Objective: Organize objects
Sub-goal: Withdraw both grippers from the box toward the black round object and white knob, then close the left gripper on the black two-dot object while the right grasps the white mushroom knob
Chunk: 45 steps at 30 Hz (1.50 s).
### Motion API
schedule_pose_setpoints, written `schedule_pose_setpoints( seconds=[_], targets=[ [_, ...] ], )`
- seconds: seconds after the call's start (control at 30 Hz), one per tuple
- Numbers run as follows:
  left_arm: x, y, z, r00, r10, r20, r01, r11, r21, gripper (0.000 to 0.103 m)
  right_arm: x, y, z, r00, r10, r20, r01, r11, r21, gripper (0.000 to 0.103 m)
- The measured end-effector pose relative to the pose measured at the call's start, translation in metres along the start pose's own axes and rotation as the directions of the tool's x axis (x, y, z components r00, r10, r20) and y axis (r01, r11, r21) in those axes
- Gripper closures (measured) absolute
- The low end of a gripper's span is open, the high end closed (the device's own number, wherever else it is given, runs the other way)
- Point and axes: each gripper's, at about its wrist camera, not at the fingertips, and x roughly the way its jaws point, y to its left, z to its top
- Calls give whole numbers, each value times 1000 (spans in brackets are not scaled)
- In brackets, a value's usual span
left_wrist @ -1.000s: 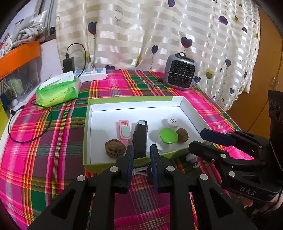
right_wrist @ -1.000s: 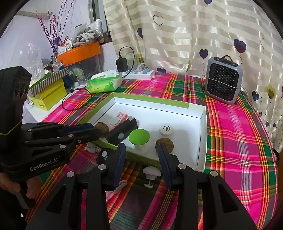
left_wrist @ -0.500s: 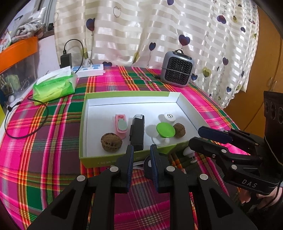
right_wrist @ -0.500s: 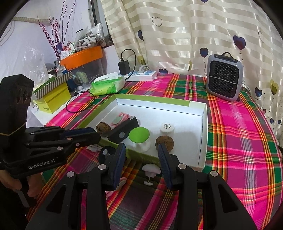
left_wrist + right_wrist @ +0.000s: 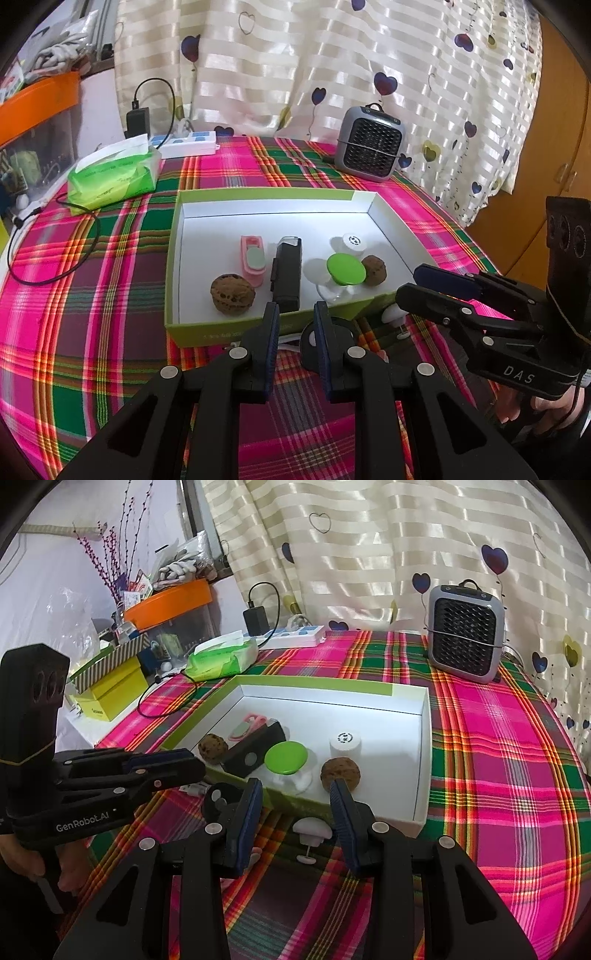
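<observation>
A green box (image 5: 258, 330) with a white inside sits on the plaid cloth. It holds two walnuts (image 5: 232, 298) (image 5: 373, 271), a pink clip (image 5: 253, 260), a black device (image 5: 286, 273), a green-topped piece (image 5: 345, 269) and a white cap (image 5: 352, 240). In front of the box lie a white mushroom-shaped piece (image 5: 312, 829) and a black round object (image 5: 219, 799). My left gripper (image 5: 295, 317) hovers just before the box's near wall, narrowly open and empty. My right gripper (image 5: 295, 790) is open above the white piece, holding nothing.
A grey mini heater (image 5: 369, 151) stands behind the box. A green tissue pack (image 5: 114, 177), a white power strip (image 5: 188, 144) with charger and a black cable (image 5: 44, 273) lie at the left. Yellow and orange boxes (image 5: 110, 686) crowd the far left edge.
Both views shifted only slightly. No object moved and both grippers keep the same gap.
</observation>
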Motion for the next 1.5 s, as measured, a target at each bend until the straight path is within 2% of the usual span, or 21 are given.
schedule_pose_setpoints(
  seconds=[0.3,0.63,1.5],
  targets=[
    [0,-3,-1,1000,-25,-12,25,999,21,85,2,5,-2,999,23,-30,-24,999,-29,63],
    [2,-9,-3,999,-37,-30,39,998,42,75,6,7,-7,997,26,-69,-29,998,-51,63],
    [18,-15,-9,996,-18,-82,25,995,92,68,16,-5,-12,990,-42,-131,41,999,-15,63]
  ],
)
